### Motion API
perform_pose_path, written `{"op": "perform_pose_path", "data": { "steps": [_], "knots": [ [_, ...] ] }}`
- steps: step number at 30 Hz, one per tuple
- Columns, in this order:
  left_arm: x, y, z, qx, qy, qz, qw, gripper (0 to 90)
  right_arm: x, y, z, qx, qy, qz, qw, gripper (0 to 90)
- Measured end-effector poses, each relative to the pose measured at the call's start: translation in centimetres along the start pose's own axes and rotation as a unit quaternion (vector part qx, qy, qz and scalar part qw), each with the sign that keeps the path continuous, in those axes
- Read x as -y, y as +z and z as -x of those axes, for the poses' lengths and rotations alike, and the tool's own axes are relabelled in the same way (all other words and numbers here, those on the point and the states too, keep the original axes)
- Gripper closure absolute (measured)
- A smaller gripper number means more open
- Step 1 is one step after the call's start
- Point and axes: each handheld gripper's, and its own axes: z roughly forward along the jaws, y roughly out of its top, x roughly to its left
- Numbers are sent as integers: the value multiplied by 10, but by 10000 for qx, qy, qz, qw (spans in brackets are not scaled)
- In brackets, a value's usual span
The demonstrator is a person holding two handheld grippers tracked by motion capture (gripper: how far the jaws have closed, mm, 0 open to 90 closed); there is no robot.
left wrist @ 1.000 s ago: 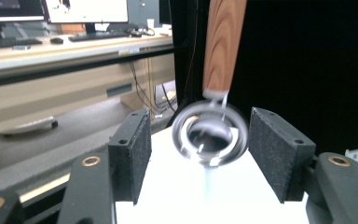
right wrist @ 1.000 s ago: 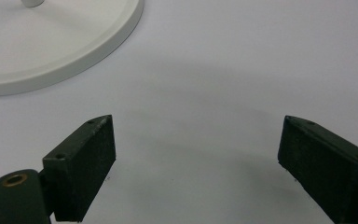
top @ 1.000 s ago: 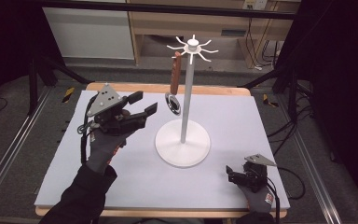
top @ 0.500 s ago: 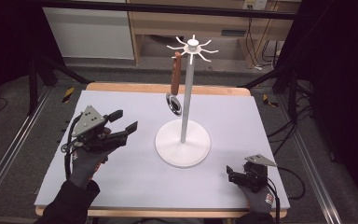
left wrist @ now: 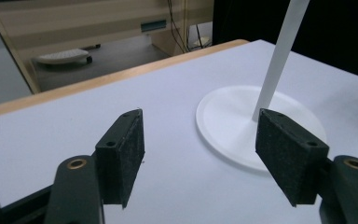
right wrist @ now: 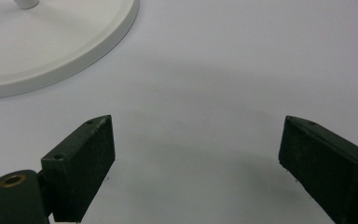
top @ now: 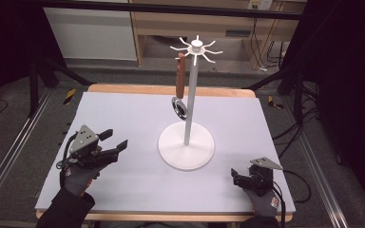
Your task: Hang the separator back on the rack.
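White and slim, the metal hook stand (top: 187,142) with its round base is standing near the middle of the pale grey bench (top: 123,118), and we are using it as our landmark. A brown-handled steel spoon (top: 180,90) is hanging from one of its top hooks, just left of the pole. We are holding the left tongs (top: 115,139) low, well to the left of the base; their jaws have just been opening and are gaping wide, gripping nothing. We are resting the right tongs (top: 237,176) near the base's right front, spread wide and empty.
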Motion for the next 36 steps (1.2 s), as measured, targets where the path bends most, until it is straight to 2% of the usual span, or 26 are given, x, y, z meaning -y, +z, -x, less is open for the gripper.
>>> {"op": "perform_pose_path", "data": {
  "steps": [3,4,5,7,13,17,19,22,23,25,30,36],
  "knots": [
    [14,0,-5,-55,-27,-142,9999,322,0,0,0,6,-3,4,10000,108],
    [14,0,-5,-55,-27,-142,9999,321,0,0,0,8,4,7,10000,106],
    [23,1,-9,-102,-48,-250,9996,321,0,0,0,0,22,7,10000,105],
    [31,1,-12,-157,-67,-352,9992,321,0,0,0,9,16,14,10000,105],
    [53,1,-21,-359,-165,-550,9977,317,0,-1,0,-4,71,34,10000,104],
    [65,1,-29,-566,-205,-705,9957,313,0,-1,2,38,81,42,10000,100],
    [70,0,-33,-603,-292,-747,9950,309,0,-2,2,58,116,48,9999,94],
    [74,-2,-37,-652,-302,-815,9941,304,0,-2,3,82,121,40,9999,87],
    [79,-4,-40,-763,-271,-874,9929,303,0,-1,4,91,118,33,9999,84],
    [84,-7,-44,-839,-289,-931,9917,299,1,-1,5,110,128,17,9999,83],
    [95,-13,-50,-935,-452,-1015,9894,285,1,-1,7,111,179,34,9998,81],
    [100,-13,-56,-1060,-542,-1166,9860,264,1,-2,10,161,235,15,9996,79]
  ]
}}
